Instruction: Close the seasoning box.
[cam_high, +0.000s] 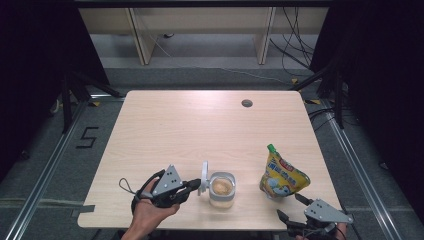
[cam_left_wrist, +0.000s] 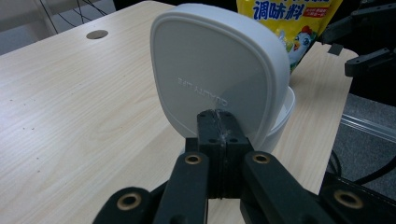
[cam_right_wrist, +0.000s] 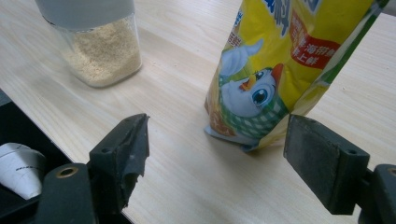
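My left claw (cam_high: 196, 186) sits near the front edge of the worktop (cam_high: 175, 130), its jaws pressed together just at the lid (cam_high: 204, 177) of the jar (cam_high: 221, 189). In the left gripper view the two black jaws meet with no gap right against the lower edge of the white lid (cam_left_wrist: 219, 79), which stands upright, flipped open beside the jar's mouth; I cannot tell whether a thin lip of the lid is pinched between them. The jar stands upright at the front middle of the worktop, holding a pale beige powder (cam_right_wrist: 105, 53).

My right claw (cam_high: 291, 207) hangs at the front right corner, jaws spread wide and holding nothing. Just beyond it stands the yellow pouch (cam_high: 282, 176), upright with its green cap at the top, well apart from the jar. In the right gripper view the pouch (cam_right_wrist: 280, 60) rises ahead between the two jaws, touching neither.
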